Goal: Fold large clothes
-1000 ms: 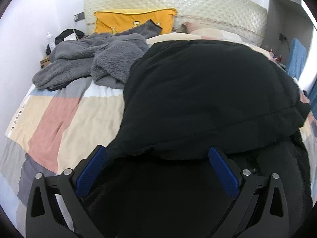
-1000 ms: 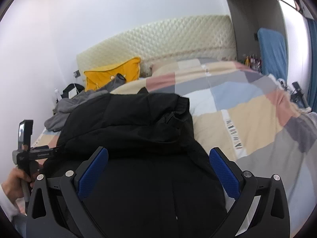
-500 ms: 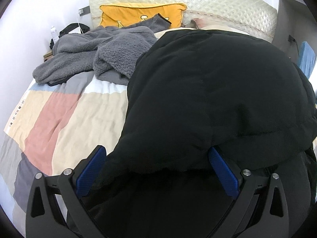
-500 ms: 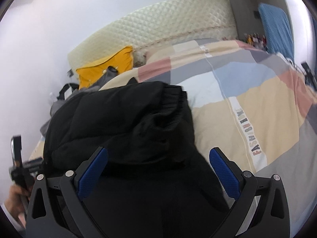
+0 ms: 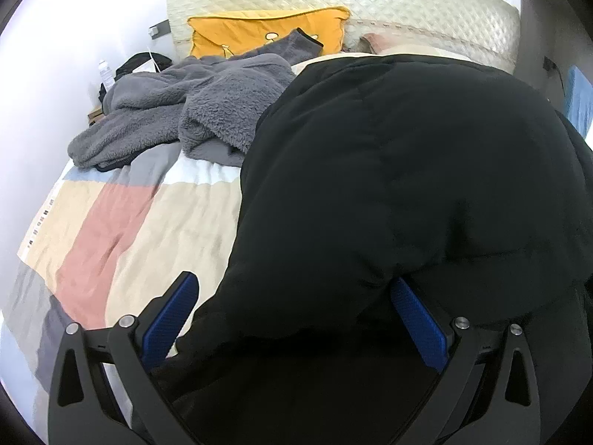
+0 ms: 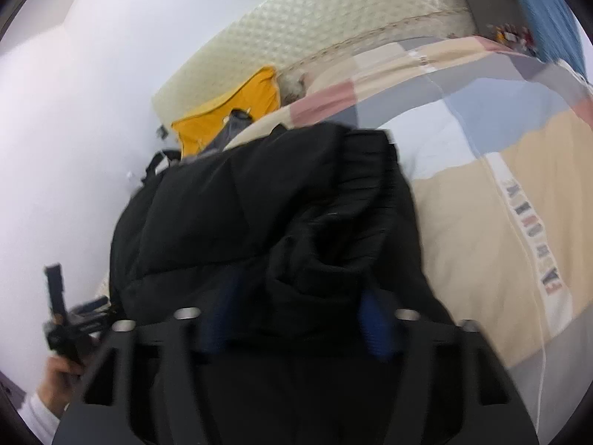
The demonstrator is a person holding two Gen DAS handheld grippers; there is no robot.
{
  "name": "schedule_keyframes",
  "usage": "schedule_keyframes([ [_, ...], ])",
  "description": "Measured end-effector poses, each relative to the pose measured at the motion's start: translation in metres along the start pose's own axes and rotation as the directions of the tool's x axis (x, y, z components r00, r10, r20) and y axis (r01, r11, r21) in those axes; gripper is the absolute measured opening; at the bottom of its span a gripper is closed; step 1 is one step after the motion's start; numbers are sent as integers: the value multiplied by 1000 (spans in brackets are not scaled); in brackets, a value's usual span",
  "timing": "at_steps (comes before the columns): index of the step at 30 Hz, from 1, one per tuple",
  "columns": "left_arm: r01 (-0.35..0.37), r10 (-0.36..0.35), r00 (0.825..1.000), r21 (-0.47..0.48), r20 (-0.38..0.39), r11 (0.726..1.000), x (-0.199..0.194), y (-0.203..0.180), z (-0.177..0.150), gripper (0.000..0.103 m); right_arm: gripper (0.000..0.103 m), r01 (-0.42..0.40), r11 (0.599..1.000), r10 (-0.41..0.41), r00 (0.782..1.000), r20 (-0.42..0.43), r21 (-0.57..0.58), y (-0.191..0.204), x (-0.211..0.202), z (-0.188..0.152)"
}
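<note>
A big black puffy jacket (image 5: 407,170) lies heaped on the patchwork duvet (image 5: 111,222). My left gripper (image 5: 294,319) is open at the jacket's near left edge. A fold lies between its blue pads (image 5: 170,319), and the left pad stands clear of the cloth. In the right wrist view the jacket (image 6: 229,200) fills the middle. My right gripper (image 6: 296,319) is closing its jaws on a bunched fold at the near right side, and both blue pads (image 6: 374,322) sit against the fabric. That view is blurred. A hand (image 6: 59,374) holds the left gripper's handle at the far left.
A grey fleece garment (image 5: 178,111) is piled left of the jacket, before a yellow pillow (image 5: 259,29) and a quilted cream headboard (image 5: 407,3). A bottle (image 5: 106,74) stands by the left wall. The duvet (image 6: 500,193) spreads to the right, with a blue item (image 6: 548,11) beyond.
The right gripper dropped onto the jacket and its jaws narrowed from wide apart onto a fold. In the left wrist view the jacket looms closer; that gripper stays wide.
</note>
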State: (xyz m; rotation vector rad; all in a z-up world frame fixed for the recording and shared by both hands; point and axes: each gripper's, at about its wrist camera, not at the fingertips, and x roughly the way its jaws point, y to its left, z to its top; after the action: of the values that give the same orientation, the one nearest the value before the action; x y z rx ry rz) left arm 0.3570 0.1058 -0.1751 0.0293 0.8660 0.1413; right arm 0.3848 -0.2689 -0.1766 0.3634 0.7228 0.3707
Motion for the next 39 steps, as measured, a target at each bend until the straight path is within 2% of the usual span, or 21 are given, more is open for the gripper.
schedule_keyframes([
  [3,8,-5,998,44,-64,999,-2,2,-6,103,17,-15,1000,15,1000,15,-1,1,-3,2],
  [6,-14,23,994,94,-104,995,-3,3,-18,103,13,-44,999,43,998,40,28,1,-13,6],
  [8,-70,85,991,141,-103,988,2,4,-24,103,13,-63,997,60,996,65,47,2,-21,10],
  [12,-126,147,980,160,-132,979,18,8,-25,103,13,-70,996,65,994,91,50,4,-32,16],
  [17,-188,193,977,69,-91,980,22,29,-15,103,12,-33,999,33,996,84,-3,12,-32,16],
  [24,-202,201,979,-93,-20,975,6,57,-2,103,12,-29,998,34,995,93,-63,26,-36,18],
  [28,-228,230,973,-135,-3,964,0,64,-1,103,12,-36,991,55,988,142,-129,48,-54,20],
  [31,-220,224,975,-195,-1,956,-4,73,1,103,12,-23,980,63,978,200,-196,68,-66,22],
  [35,-189,193,981,-253,-9,949,-4,82,1,103,12,55,969,-3,977,214,-240,72,-57,21],
  [39,-170,174,985,-247,-6,954,-3,81,-1,103,12,119,970,-85,983,163,-214,52,-32,14],
])
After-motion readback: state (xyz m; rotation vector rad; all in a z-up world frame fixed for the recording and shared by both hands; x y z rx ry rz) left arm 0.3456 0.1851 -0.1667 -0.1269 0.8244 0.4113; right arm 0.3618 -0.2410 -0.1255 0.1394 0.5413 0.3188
